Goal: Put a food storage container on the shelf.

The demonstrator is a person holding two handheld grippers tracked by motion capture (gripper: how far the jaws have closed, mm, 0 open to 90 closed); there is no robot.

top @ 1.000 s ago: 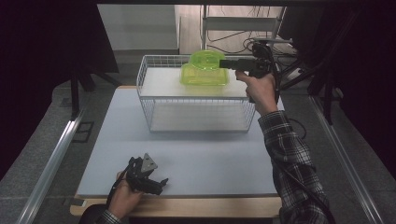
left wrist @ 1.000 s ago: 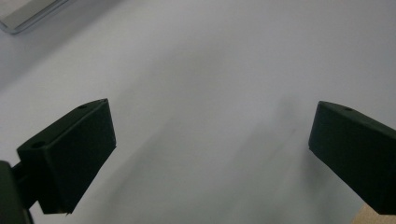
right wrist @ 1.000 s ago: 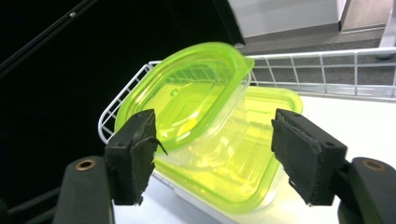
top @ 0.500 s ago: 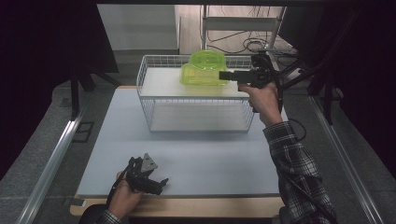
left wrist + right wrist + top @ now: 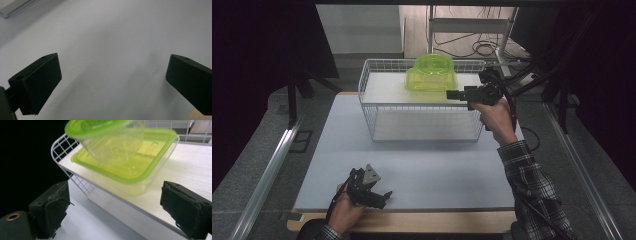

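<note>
From the high view, a white wire basket (image 5: 377,107) stands at the far edge of the table (image 5: 447,175), and on its top shelf, toward the far right corner, sit the green containers (image 5: 431,75): a flat square box with a rounded tub resting on its lid. The right gripper (image 5: 453,94) is held at shelf height just off the basket's right end, its jaws pointing left toward the box, which lies slightly beyond and to the left of the tips. The left gripper (image 5: 382,196) rests low at the near edge of the table, well apart from the basket, so the right hand is clearly the nearer one.

In the left gripper view, the left gripper's jaws stand wide apart over bare table surface with nothing between them.

In the right gripper view, the right gripper (image 5: 113,206) also has its jaws spread wide and empty. The square box (image 5: 130,167) lies straight ahead, just past the jaw tips, with one corner of it turned toward the camera; the clear tub (image 5: 112,142) tilts on its lid. This view shows what the high one cannot: the box sits close to the shelf's rounded corner rim, and the gap between the jaws looks about as wide as the box's near corner, so I judge a short forward advance would bracket it.
</note>
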